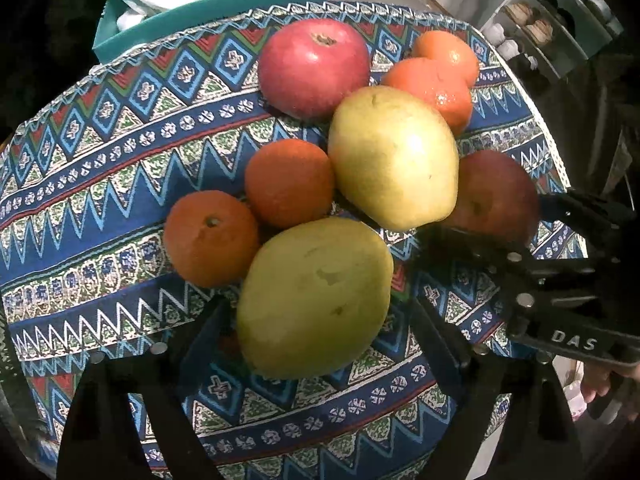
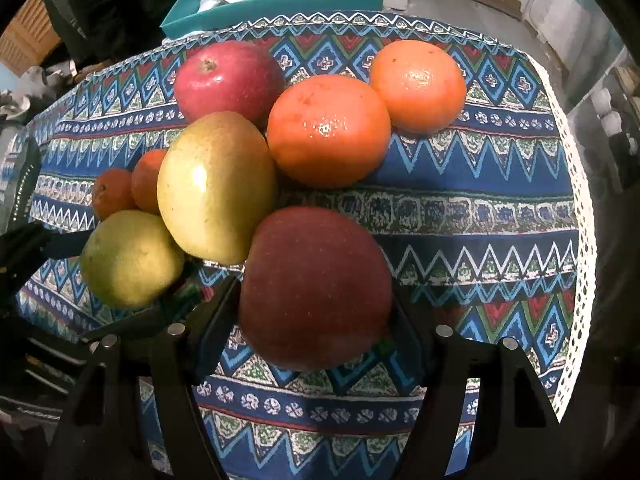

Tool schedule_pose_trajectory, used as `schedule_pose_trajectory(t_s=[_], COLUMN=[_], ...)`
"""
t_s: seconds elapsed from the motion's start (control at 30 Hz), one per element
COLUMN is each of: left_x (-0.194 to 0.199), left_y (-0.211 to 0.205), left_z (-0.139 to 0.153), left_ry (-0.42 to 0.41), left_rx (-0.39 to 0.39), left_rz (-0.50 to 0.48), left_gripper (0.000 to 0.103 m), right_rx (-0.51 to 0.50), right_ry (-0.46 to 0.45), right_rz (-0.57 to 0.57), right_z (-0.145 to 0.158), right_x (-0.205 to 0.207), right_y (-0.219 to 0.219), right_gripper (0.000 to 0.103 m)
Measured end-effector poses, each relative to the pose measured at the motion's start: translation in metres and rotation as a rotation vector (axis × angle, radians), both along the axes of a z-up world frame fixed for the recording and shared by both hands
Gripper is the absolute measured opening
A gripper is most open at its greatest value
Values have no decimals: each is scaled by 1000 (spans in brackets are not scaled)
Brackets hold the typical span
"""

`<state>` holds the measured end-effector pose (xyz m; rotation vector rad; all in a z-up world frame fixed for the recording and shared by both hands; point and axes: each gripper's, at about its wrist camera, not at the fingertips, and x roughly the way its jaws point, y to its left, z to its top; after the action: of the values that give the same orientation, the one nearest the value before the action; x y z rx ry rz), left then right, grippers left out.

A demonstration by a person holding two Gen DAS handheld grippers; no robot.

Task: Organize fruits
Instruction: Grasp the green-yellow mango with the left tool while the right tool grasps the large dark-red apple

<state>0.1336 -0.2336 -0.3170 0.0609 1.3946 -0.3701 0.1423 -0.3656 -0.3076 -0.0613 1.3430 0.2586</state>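
Fruit lies in a loose heap on a patterned tablecloth (image 1: 120, 184) in the left wrist view. The left gripper (image 1: 316, 320) points down at a green pear (image 1: 316, 300), which sits between its two black fingers (image 1: 208, 344). Whether the pads already press on the pear I cannot tell; a thin gap seems to show on both sides. Just beyond this pear lies a second green pear (image 1: 394, 158), touching it or nearly so. Two oranges (image 1: 290, 182) rest beside the near pear on its left, and they touch each other. Behind the second pear are a red apple (image 1: 314, 66) and two more oranges (image 1: 434, 88). To the right of the second pear the right gripper (image 1: 496, 216) reaches in around a darker red apple (image 1: 494, 192). A teal box (image 1: 208, 12) stands past the far edge of the cloth.

In the right wrist view, the darker red apple (image 2: 316, 288) fills the space between the fingers (image 2: 218, 320) of the right gripper (image 2: 316, 320), which are clenched against its sides. The second pear (image 2: 218, 188) touches this apple on its left, and the near pear (image 2: 130, 258) lies further left, with the left gripper's (image 2: 128, 292) dark finger at its side. Behind the apple are the two big oranges (image 2: 328, 130), touching each other. The cloth has a white lace border (image 2: 576, 200) to the right of the apple.
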Motion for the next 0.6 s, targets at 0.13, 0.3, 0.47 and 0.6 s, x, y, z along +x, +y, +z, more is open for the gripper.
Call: schedule_pose_trajectory(t_s=[0.13, 0.3, 0.47, 0.6], left_x=[4, 12, 14, 6], left_y=[-11, -19, -16, -12], left_z=[-4, -5, -6, -4], left_ry=[21, 16, 3, -25], left_rx=[9, 24, -1, 6], left_rz=[3, 20, 21, -2], left_gripper=[83, 72, 70, 70], right_rx=[-4, -8, -17, -29], right_ry=[-17, -35, -39, -43], right_rz=[-11, -30, -27, -26], right_z=[3, 9, 11, 13], right_x=[-5, -11, -19, -23], right_y=[-6, -14, -21, -23], right_gripper=[71, 71, 71, 71])
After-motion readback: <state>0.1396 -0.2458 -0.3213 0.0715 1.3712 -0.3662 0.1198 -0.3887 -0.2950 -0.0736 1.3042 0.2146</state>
